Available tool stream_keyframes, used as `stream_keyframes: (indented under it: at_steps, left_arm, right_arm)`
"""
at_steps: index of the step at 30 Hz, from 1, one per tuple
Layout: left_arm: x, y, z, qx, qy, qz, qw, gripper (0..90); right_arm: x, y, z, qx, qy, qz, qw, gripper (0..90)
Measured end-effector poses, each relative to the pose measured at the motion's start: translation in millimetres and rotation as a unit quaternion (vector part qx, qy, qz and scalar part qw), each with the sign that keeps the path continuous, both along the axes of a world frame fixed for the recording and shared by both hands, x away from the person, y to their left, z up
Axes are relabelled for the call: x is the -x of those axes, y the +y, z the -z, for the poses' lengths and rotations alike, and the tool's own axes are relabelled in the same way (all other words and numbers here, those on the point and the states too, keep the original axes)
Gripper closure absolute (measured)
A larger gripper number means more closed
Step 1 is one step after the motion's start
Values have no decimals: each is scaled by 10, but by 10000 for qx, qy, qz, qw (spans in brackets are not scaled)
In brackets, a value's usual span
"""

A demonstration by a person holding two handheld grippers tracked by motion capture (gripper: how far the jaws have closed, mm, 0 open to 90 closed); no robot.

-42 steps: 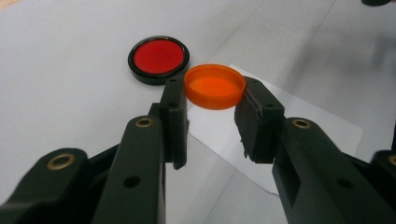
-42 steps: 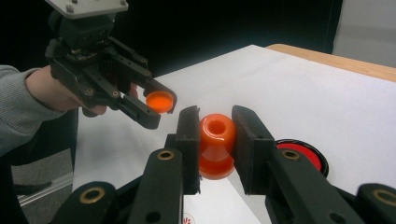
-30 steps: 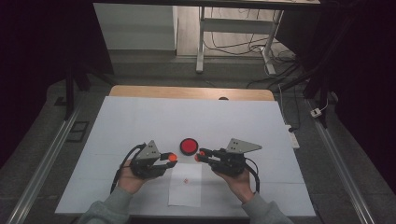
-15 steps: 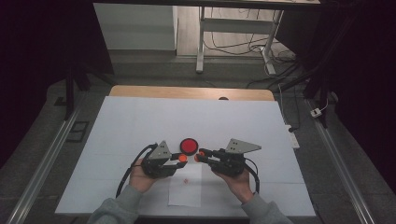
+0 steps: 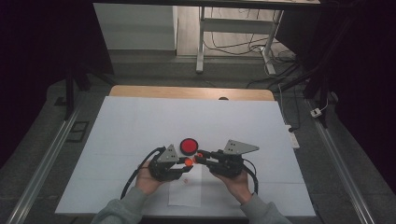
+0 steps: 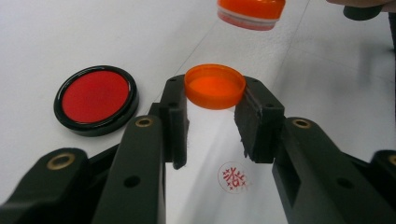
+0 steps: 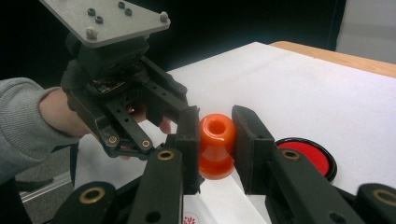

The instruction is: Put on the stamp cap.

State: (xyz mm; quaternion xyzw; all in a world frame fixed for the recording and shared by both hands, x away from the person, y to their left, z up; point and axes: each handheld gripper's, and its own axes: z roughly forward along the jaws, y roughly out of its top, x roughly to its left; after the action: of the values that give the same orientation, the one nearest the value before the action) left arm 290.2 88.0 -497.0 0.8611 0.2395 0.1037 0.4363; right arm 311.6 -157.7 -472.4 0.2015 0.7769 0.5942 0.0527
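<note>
Ink pad: the round red ink pad [image 5: 189, 146] in a black rim lies on the white table cover [image 5: 140, 121], just behind the two grippers; in the left gripper view it [image 6: 95, 99] is at the left, beside the jaws.
Left gripper: the left gripper [image 5: 185, 162] is clenched on the orange cap [image 6: 215, 86], which sits between its two pads with the hollow side up (the pads press on its rim from both sides).
Paper: a white paper sheet [image 5: 185, 193] lies near the table's front edge, between the two hands.
Stamp mark: a small round red stamp mark [image 6: 232, 177] is printed on the paper, seen below the left gripper's jaws.
Stamp: the orange stamp [image 7: 216, 144] is above the paper, very close to the cap; whether they touch I cannot tell.
Right gripper: the right gripper [image 5: 198, 157] grasps the stamp by its narrow body, both pads tight on it.
</note>
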Motion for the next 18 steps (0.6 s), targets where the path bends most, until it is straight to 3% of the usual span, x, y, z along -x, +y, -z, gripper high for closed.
stream_keyframes:
  at_steps: [18]
  left_arm:
    - [20,-127,17,-66,-35,122,9999,647]
  right_arm:
    - [7,48,42,76,41,-85,9999,723]
